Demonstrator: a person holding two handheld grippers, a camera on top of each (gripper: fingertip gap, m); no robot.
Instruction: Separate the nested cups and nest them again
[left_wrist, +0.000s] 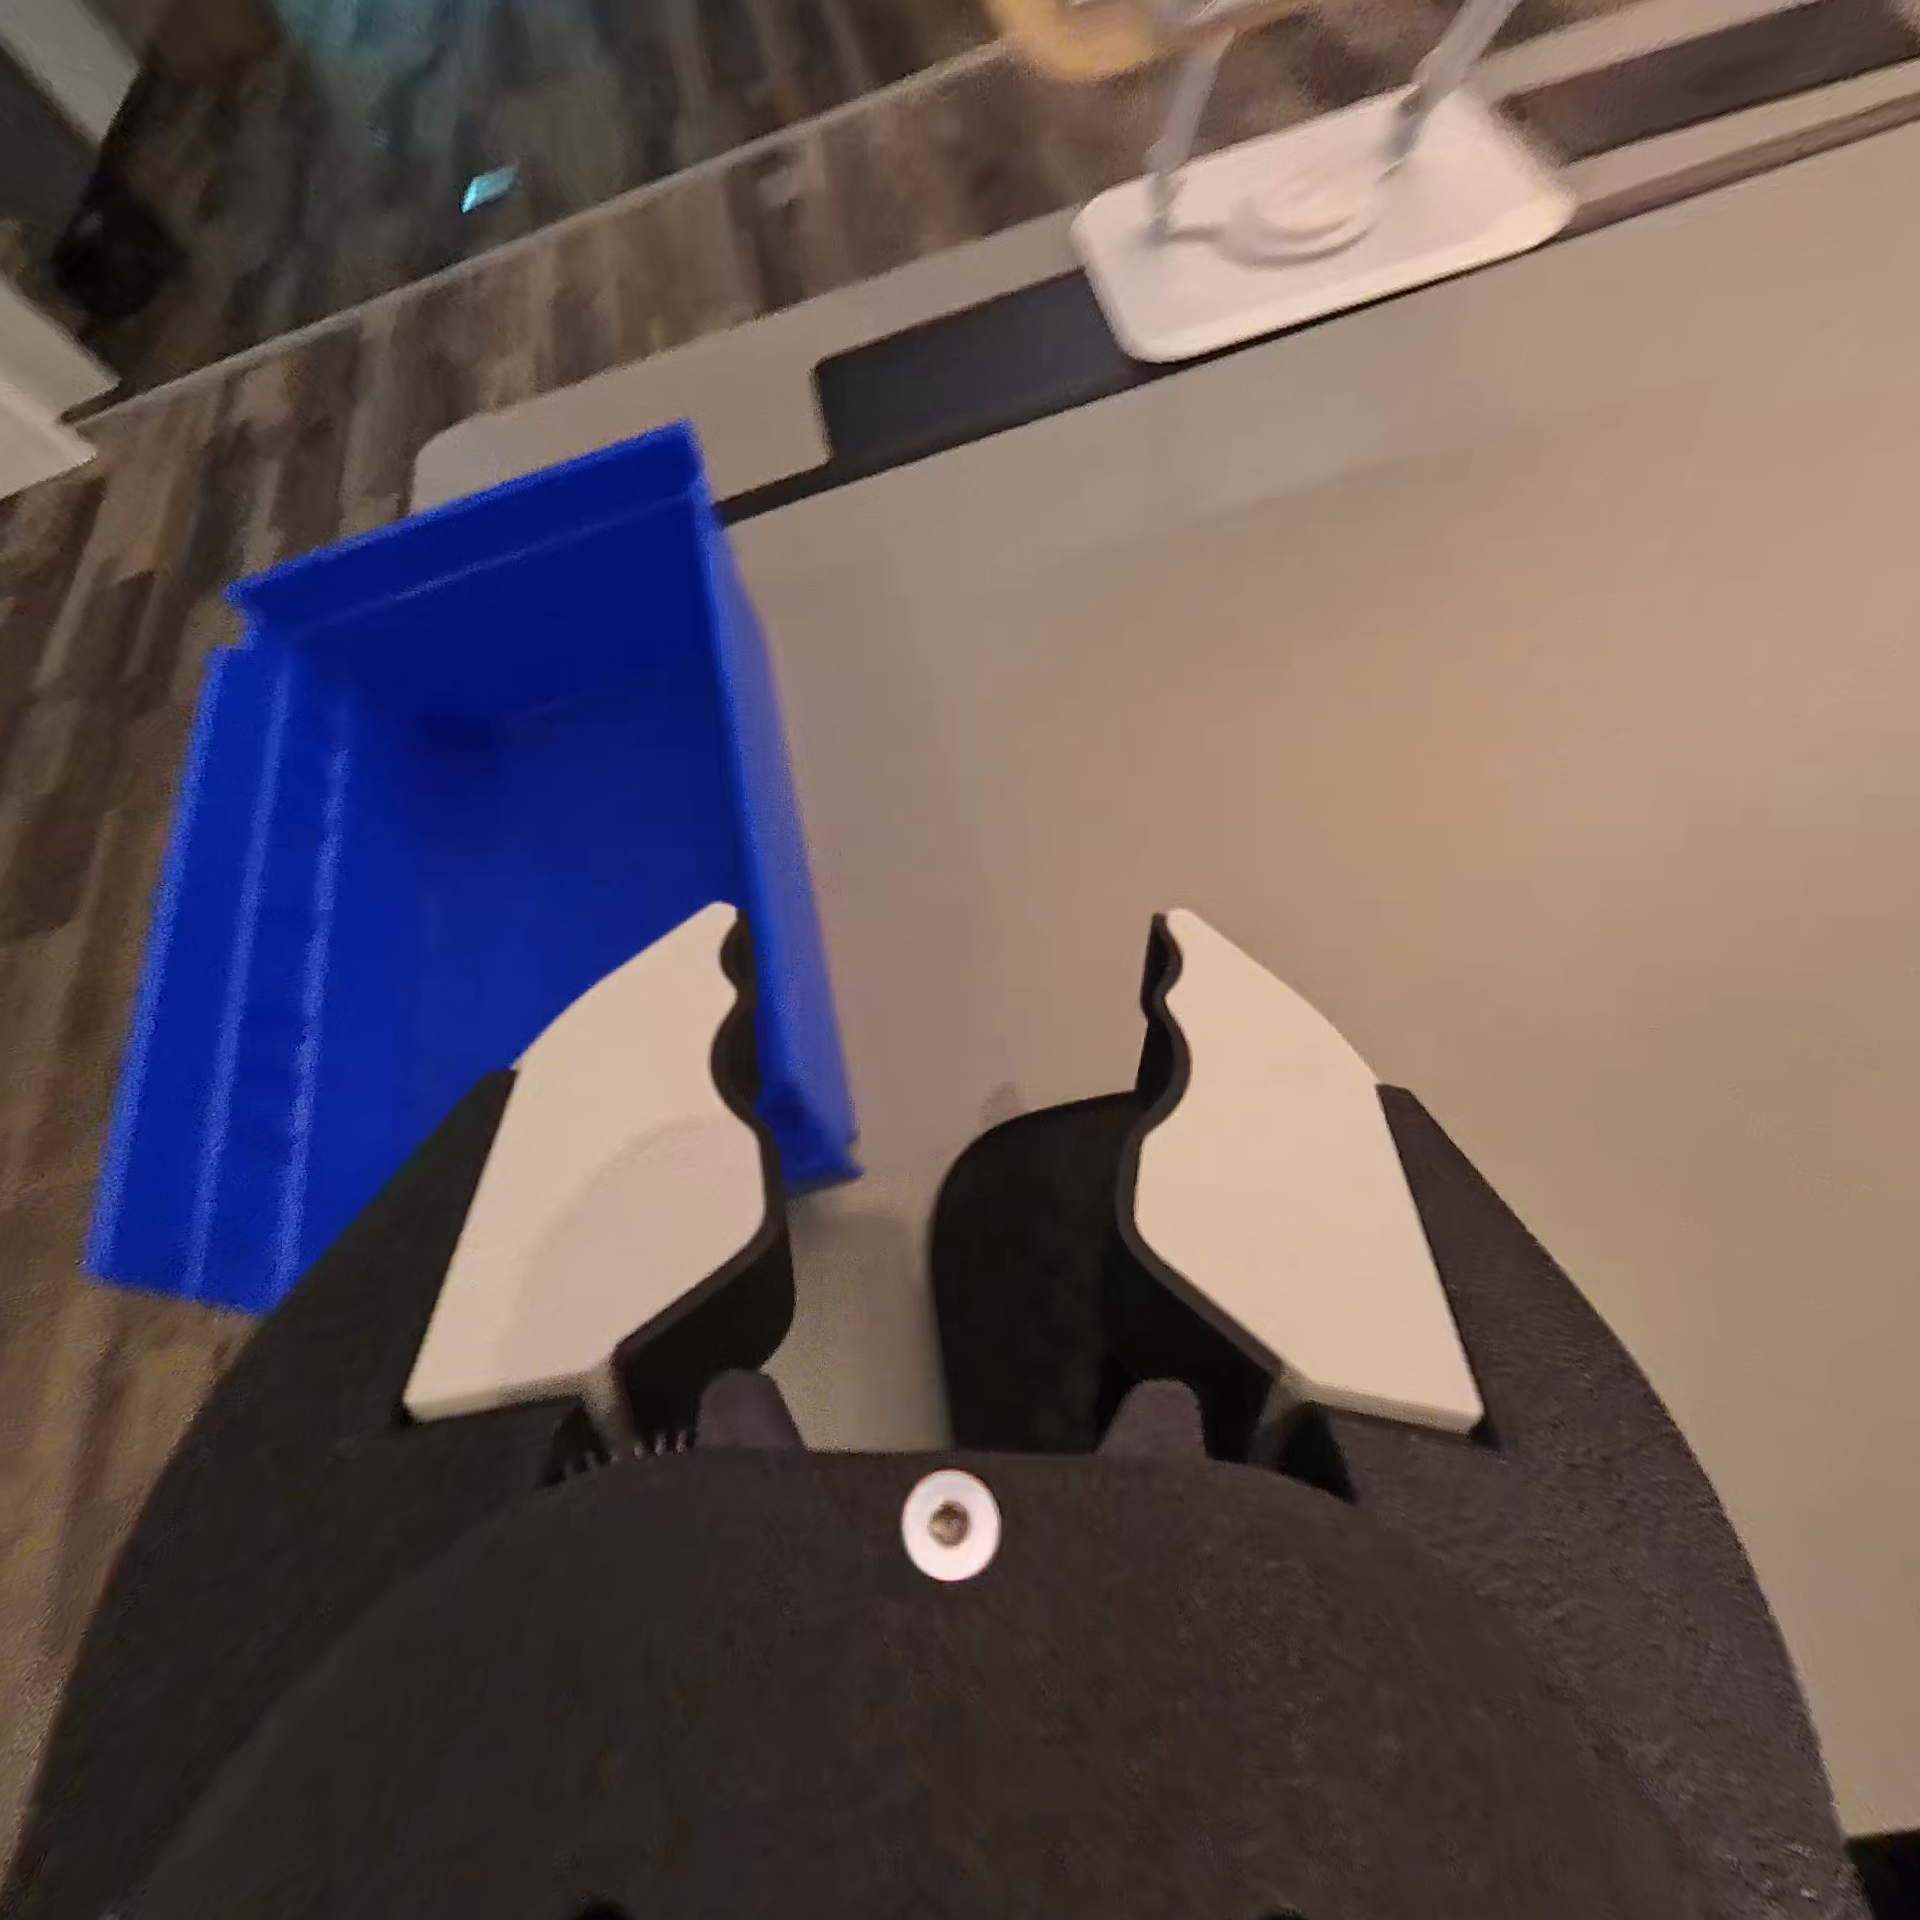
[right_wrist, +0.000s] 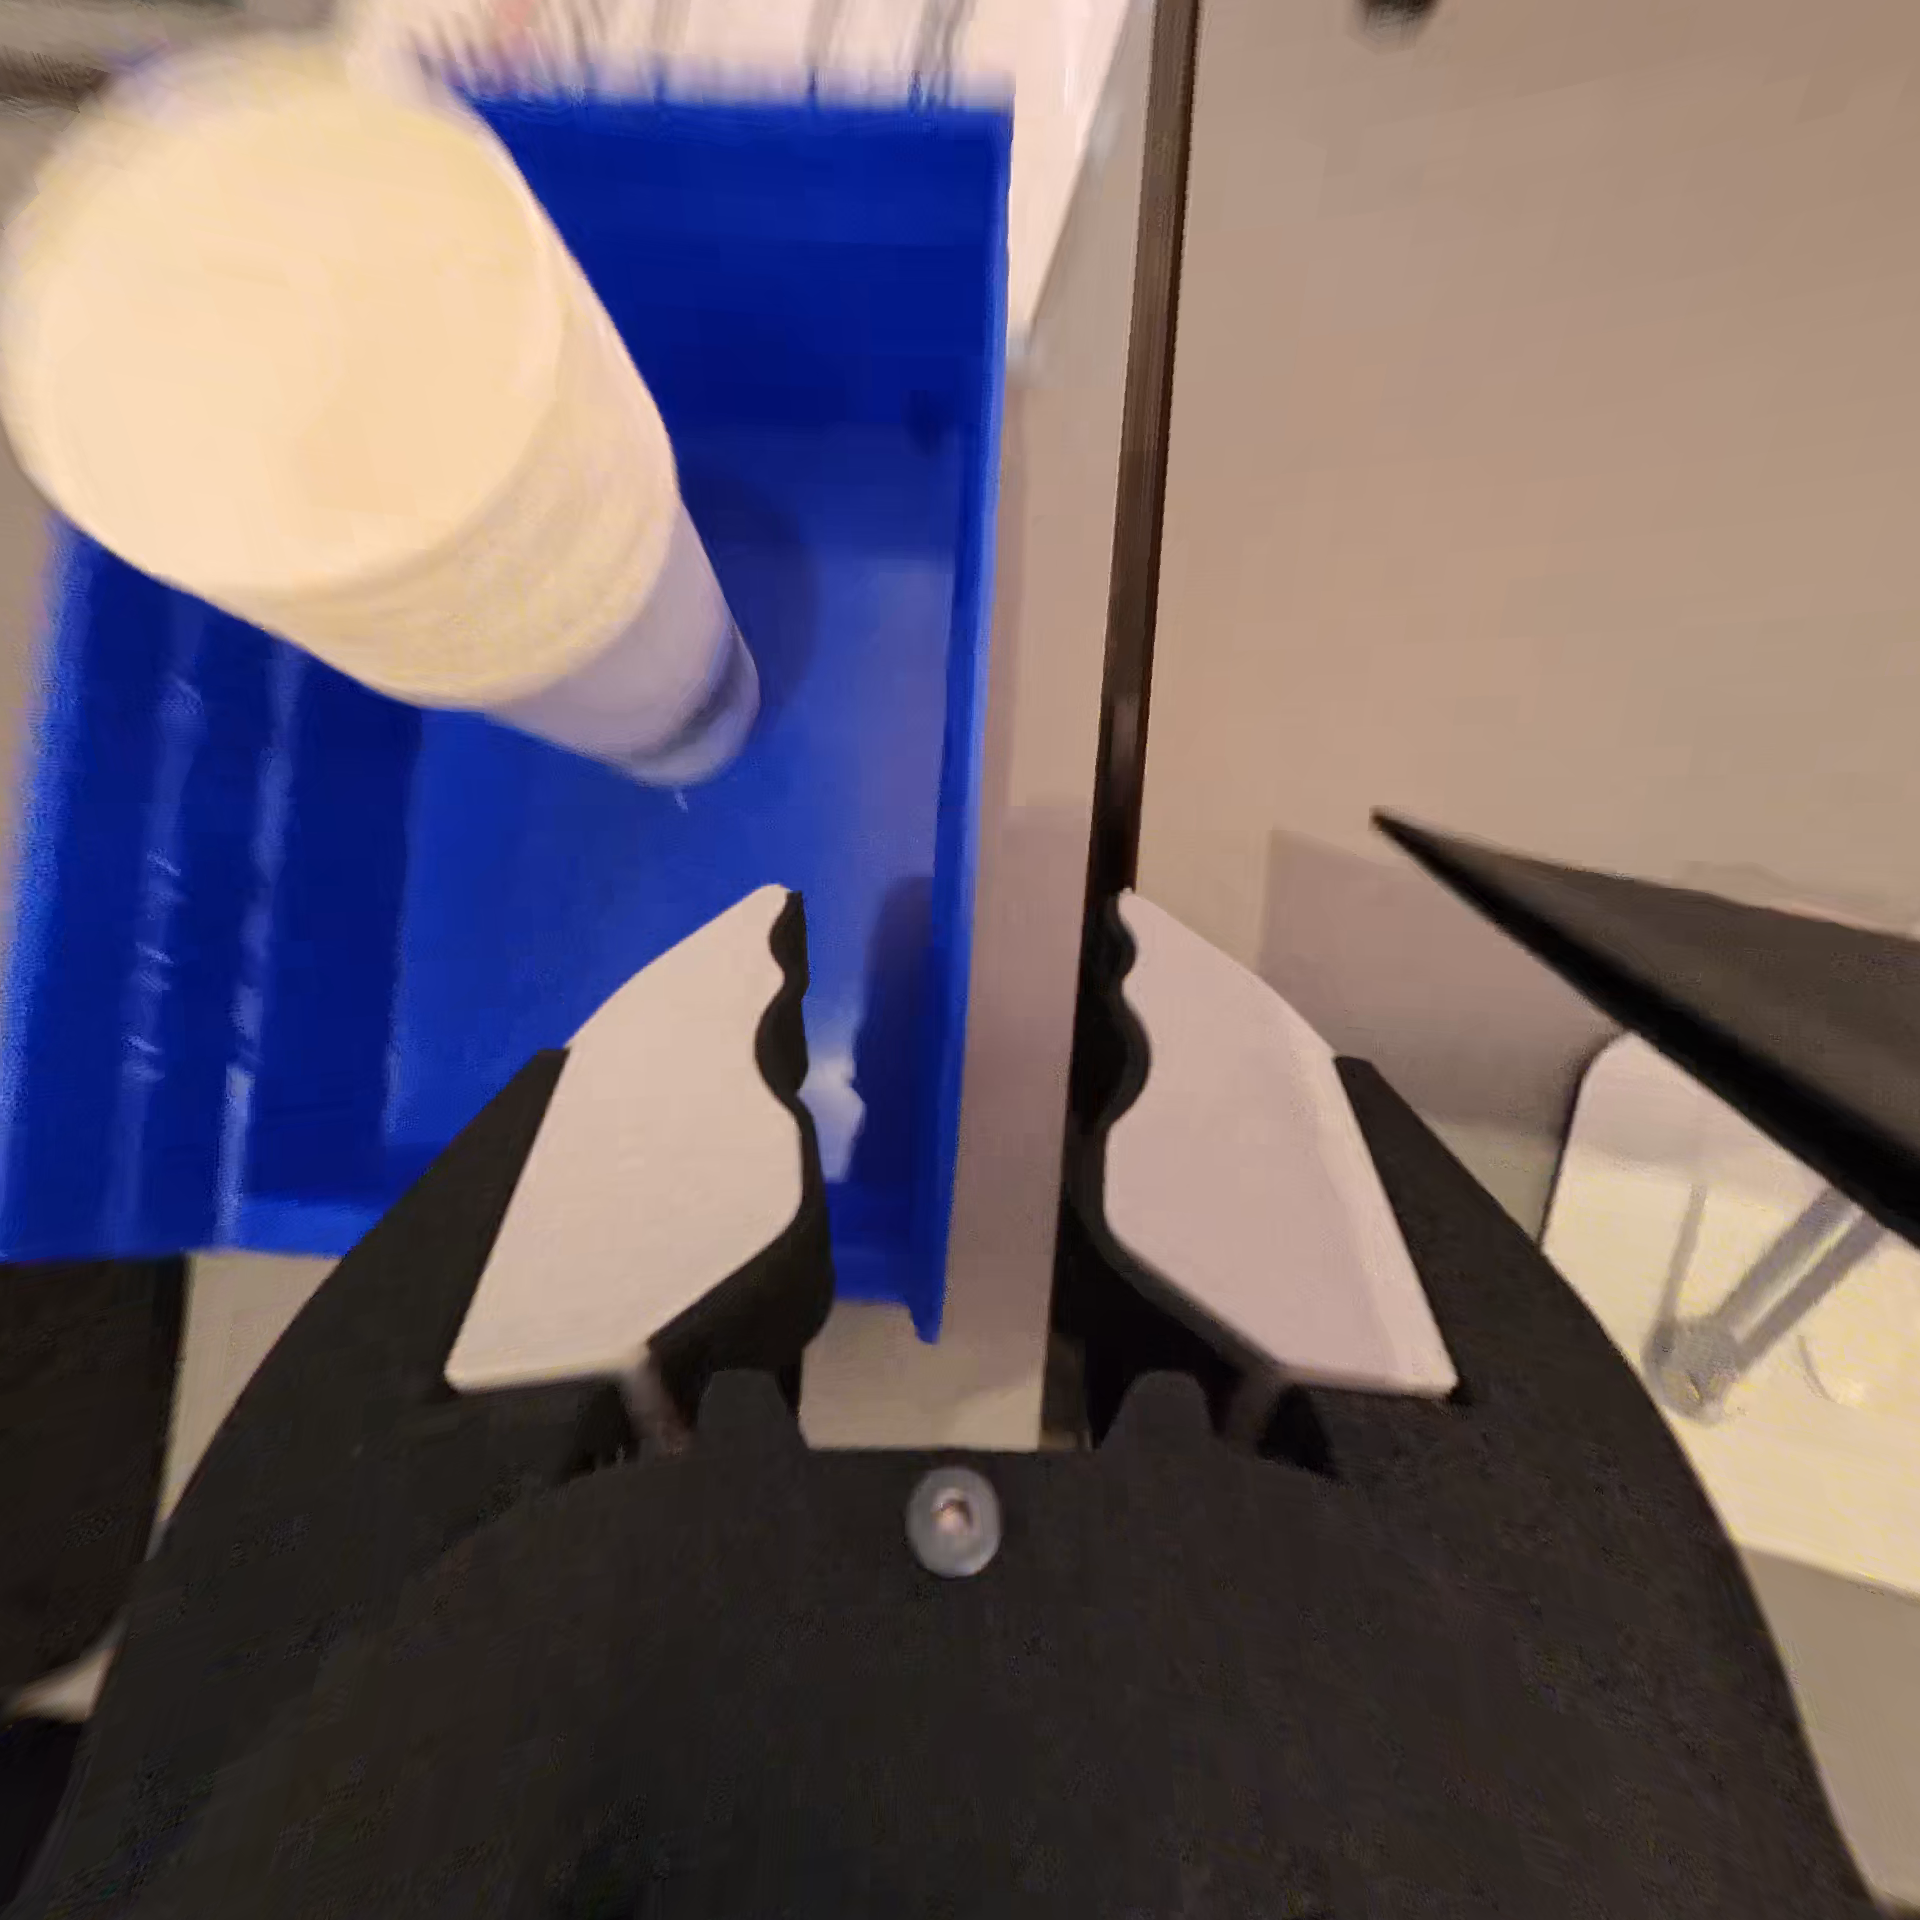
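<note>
A stack of nested cream cups shows blurred at the upper left of the right wrist view. Its wide mouth faces the camera and its narrow base points down into a blue bin. No gripper holds it, and I cannot tell whether it rests on the bin floor. My right gripper is open and empty, below and right of the cups, over the bin's right wall. In the left wrist view the blue bin looks empty. My left gripper is open and empty beside the bin's right wall, above the grey table.
The bin stands at the table's left edge, with wood-pattern floor beyond. A white stand base with clear legs sits at the back right. A black slot runs along the table's back. A dark slanted panel is at the right.
</note>
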